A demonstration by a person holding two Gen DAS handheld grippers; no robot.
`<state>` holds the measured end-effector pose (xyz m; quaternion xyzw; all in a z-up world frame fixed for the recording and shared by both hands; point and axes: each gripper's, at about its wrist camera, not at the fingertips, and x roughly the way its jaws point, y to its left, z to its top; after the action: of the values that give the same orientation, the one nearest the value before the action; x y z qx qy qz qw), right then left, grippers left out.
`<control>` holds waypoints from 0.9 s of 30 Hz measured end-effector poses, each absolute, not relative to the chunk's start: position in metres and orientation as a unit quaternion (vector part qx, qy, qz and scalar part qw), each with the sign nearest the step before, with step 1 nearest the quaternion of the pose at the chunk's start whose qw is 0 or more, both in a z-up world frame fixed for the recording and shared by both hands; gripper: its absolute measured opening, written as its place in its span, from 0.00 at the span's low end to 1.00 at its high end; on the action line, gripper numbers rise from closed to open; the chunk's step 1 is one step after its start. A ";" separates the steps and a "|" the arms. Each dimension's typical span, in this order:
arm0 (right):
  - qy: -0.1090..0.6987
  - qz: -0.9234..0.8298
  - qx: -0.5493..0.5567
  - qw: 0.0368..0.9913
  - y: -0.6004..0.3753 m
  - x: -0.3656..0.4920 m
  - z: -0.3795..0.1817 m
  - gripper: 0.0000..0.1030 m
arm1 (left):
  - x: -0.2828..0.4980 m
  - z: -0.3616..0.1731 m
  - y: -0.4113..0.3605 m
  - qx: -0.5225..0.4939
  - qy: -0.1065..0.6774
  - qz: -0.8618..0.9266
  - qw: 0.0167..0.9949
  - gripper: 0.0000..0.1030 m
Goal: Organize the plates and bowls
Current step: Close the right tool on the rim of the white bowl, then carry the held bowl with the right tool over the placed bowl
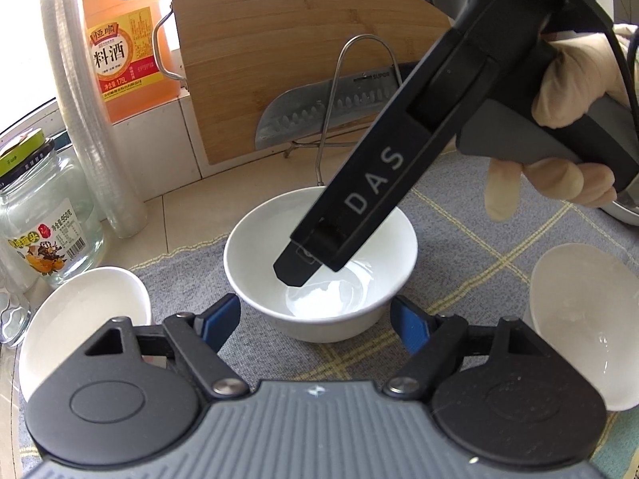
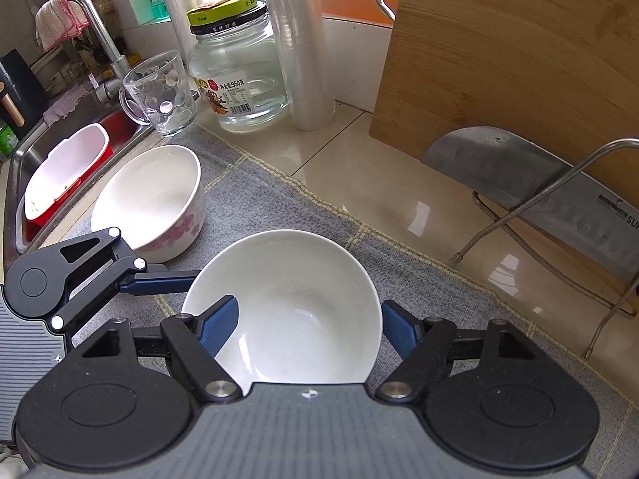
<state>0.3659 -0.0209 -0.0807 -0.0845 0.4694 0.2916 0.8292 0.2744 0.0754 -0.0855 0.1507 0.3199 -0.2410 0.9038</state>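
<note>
Both grippers are held open: the right gripper point(image 2: 309, 325) is spread about a white bowl point(image 2: 287, 307) on the grey cloth point(image 2: 279, 207), the left gripper point(image 1: 315, 319) just before it.

The left wrist view looks down and forward over its own fingers point(image 1: 239, 315) at a white bowl point(image 1: 319, 263) on a grey cloth point(image 1: 459, 207), close by, facing the cutting board point(image 1: 287, 48) and knife point(image 1: 319, 115) at the back. The right gripper point(image 1: 295, 267) reaches into this view from the upper right. The right wrist view sits nearer still, right above the same bowl point(image 2: 287, 303), facing back and left towards the sink point(image 2: 80, 135). Both views share the bowl, cloth point(image 2: 279, 207), board point(image 2: 519, 60), knife point(image 2: 539, 187), jar point(image 1: 40, 215) point(image 2: 235, 68) and second bowl point(image 1: 80, 311) point(image 2: 155, 199).
</note>
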 end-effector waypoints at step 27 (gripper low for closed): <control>0.471 0.297 -0.074 0.827 -0.024 0.366 -0.082 0.79 | 0.283 -0.094 0.079 0.134 0.328 -0.268 0.896 0.79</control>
<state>0.3661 -0.0239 -0.0815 -0.0741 0.4710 0.2971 0.8273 0.2833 0.0791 -0.0935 0.1338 0.3280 -0.2675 0.8961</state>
